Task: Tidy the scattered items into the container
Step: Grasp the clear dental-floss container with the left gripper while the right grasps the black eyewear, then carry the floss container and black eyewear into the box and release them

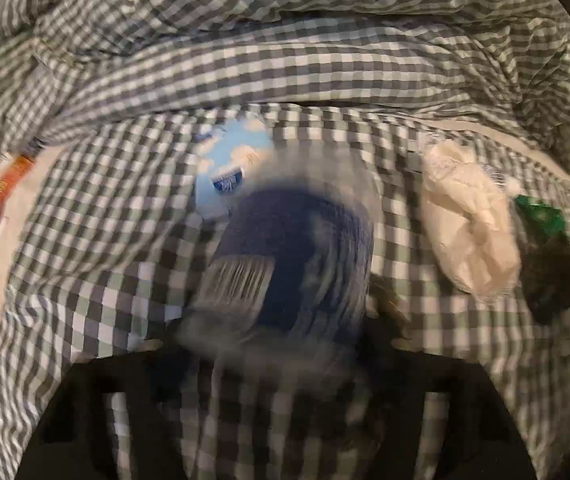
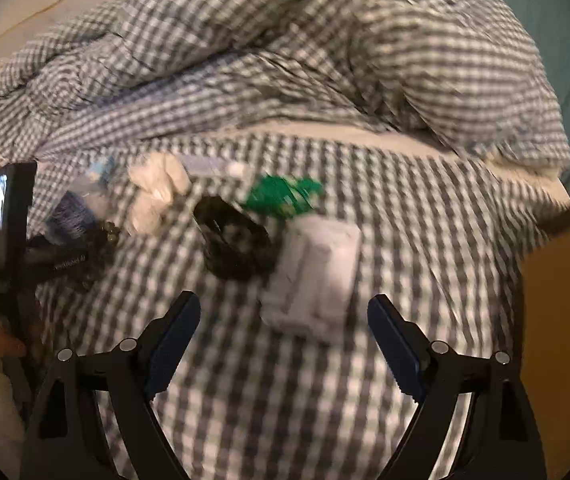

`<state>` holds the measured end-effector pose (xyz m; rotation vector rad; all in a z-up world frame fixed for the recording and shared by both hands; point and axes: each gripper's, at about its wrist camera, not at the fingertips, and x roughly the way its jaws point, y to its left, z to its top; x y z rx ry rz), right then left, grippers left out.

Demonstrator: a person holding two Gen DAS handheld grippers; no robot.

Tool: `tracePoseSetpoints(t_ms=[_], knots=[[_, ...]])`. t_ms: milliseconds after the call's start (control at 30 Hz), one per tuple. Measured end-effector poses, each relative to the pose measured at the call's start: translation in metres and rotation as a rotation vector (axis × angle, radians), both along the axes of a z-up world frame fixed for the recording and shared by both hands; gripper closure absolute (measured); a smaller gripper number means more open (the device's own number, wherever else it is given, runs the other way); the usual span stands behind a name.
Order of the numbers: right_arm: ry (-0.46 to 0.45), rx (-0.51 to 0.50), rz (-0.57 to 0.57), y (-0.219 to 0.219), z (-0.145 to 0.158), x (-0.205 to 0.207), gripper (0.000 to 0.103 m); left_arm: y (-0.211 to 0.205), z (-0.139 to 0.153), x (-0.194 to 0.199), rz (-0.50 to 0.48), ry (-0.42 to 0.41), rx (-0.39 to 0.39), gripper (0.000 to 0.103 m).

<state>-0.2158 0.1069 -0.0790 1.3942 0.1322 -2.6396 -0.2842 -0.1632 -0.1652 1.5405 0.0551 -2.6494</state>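
I see a checked duvet point(image 2: 285, 80) heaped at the back of the bed point(image 2: 425, 220). Ahead of my right tool point(image 2: 285, 344), released and empty, lies a white box point(image 2: 317, 276). My left tool point(image 1: 285, 360) frames a blurred dark-blue roll point(image 1: 305, 248); I cannot tell its grip.

Checked bed point(image 2: 285, 400), scattered items point(image 2: 233, 240)

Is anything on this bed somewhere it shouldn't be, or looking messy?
Yes. Loose items lie strewn across the checked sheet: a green packet, a black object, a white box and a crumpled white bag. The checked duvet is bunched in a heap behind them rather than spread flat.
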Motion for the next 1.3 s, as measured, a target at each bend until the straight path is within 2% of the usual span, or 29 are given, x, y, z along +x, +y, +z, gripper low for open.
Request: tracePoseSetpoints(t_ms=[133,200,300,533,567,633,700,800,900,1000,1300], knots=[[-0.016,-0.001,0.048,-0.013,-0.007,-0.022,0.017,0.003,0.011,0.009,0.012,0.023,-0.048,0.04],[-0.033,-0.017,0.062,-0.016,-0.013,-0.033,0.017,0.001,0.022,0.015,0.015,0.035,-0.027,0.041],[-0.066,-0.039,0.079,-0.021,-0.025,-0.05,0.017,-0.005,0.034,0.024,0.026,0.049,-0.035,0.044],[-0.095,0.044,0.097,-0.045,-0.052,-0.072,0.018,-0.015,0.047,0.044,0.046,0.051,-0.043,0.044],[-0.096,0.049,0.099,-0.046,-0.055,-0.073,0.024,-0.014,0.047,0.047,0.04,0.047,-0.043,0.044],[-0.109,0.06,0.107,-0.049,-0.062,-0.074,0.042,-0.014,0.047,0.05,0.036,0.046,-0.042,0.044],[-0.135,0.068,0.098,-0.05,-0.067,-0.077,0.044,-0.015,0.047,0.052,0.035,0.043,-0.039,0.044],[-0.139,0.077,0.096,-0.049,-0.061,-0.073,0.046,-0.014,0.048,0.055,0.034,0.043,-0.047,0.044],[-0.131,0.024,0.092,-0.043,-0.047,-0.064,0.048,-0.01,0.053,0.057,0.025,0.052,-0.049,0.045],[-0.111,-0.025,0.083,-0.038,-0.027,-0.052,0.049,-0.005,0.061,0.061,0.022,0.065,-0.046,0.052],[-0.046,-0.072,0.088,-0.032,0.022,-0.006,0.049,0.014,0.1,0.081,-0.013,0.131,-0.048,0.052]])
